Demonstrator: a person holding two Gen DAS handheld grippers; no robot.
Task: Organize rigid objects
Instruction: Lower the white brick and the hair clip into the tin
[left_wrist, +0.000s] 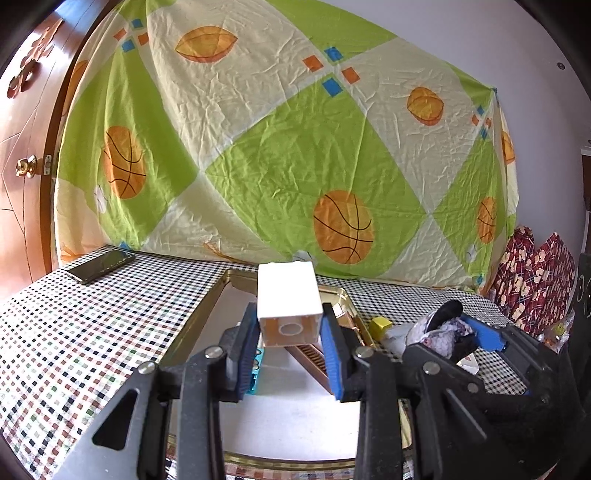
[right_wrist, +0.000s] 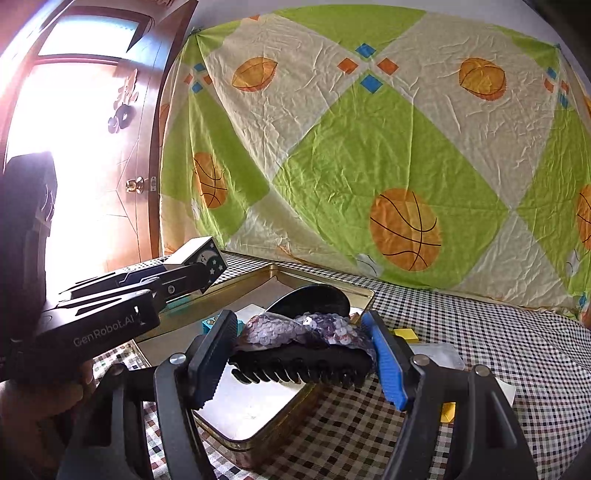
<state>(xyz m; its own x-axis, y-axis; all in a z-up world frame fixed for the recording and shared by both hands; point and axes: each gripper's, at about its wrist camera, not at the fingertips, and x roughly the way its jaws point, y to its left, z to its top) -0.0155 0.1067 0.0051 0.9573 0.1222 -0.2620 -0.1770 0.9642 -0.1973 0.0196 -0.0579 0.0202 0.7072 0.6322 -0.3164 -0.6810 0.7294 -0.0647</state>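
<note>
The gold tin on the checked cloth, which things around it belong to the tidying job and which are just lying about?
In the job:
gold tin
white box, clamped in left gripper
sequinned hair claw, in right gripper
yellow block

Lying about:
phone
basketball-print sheet
patterned bags

Both grippers point slightly downward side by side, the left gripper (left_wrist: 290, 334) clamped narrow, the right gripper (right_wrist: 303, 350) seemingly gripping wider.

Black tool (left_wrist: 290, 328) frames, blue ribbed pads, silver screws, "GenRobot.AI" mark
</note>
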